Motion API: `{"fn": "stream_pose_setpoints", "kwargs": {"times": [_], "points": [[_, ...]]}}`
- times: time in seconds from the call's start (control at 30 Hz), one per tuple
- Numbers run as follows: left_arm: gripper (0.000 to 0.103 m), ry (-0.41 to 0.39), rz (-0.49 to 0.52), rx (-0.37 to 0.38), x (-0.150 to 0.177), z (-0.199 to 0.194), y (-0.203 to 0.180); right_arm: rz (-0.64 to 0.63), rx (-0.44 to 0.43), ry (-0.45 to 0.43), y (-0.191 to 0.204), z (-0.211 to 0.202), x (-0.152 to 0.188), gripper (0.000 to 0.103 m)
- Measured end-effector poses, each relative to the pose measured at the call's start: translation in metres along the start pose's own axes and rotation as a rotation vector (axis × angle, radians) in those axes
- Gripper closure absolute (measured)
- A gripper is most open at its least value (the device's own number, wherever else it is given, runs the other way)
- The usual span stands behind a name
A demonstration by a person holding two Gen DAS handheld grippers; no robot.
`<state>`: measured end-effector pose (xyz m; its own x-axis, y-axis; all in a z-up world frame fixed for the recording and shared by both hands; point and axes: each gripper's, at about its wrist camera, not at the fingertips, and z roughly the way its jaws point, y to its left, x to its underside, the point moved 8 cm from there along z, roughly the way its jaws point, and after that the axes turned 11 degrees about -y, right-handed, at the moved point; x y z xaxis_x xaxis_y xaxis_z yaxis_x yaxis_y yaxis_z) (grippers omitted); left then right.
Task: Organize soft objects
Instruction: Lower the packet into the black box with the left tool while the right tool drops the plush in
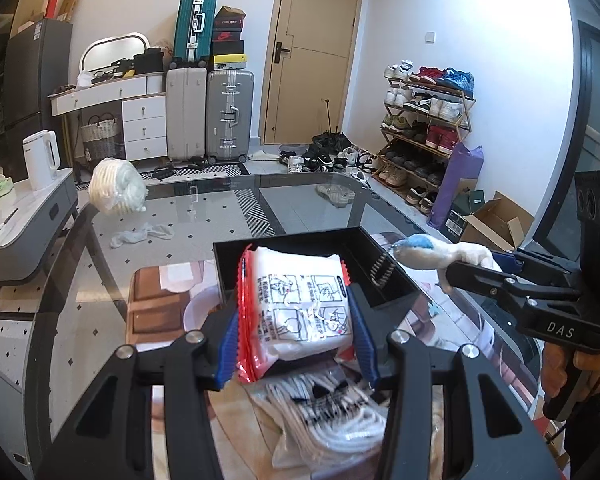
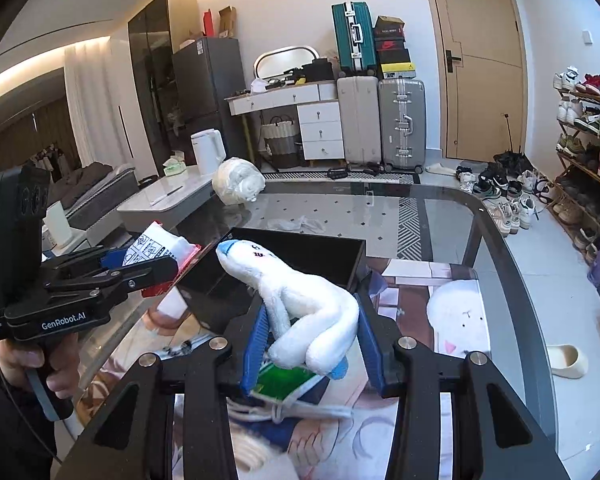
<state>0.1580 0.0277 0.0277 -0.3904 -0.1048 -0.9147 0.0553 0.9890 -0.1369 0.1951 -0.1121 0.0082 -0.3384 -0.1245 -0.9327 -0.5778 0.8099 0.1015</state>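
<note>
Your left tongs (image 1: 296, 312) clamp a tissue pack (image 1: 300, 304); your right tongs (image 2: 312, 336) clamp a plush (image 2: 300, 300), both near the black tray (image 1: 292, 242).

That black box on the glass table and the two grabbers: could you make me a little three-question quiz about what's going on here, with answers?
1. True or false: the black box on the glass table is packed full.
2. Which gripper holds the white plush toy? A) left B) right C) neither
3. Fill in: the left gripper is clamped on a white packet with ___ edges.

Key
1. False. The part of the inside that shows looks bare.
2. B. The right gripper pinches the toy, its blue-tipped end pointing toward the box.
3. Red.
</note>
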Motion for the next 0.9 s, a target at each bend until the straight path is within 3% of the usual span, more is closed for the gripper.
{"fn": "stream_pose_setpoints", "kwargs": {"times": [0.9], "points": [[0.056,0.081,0.047,-0.012,0.016,0.082,0.009,-0.168,0.108,0.165,-0.003,0.111,0.010,0.061]]}}
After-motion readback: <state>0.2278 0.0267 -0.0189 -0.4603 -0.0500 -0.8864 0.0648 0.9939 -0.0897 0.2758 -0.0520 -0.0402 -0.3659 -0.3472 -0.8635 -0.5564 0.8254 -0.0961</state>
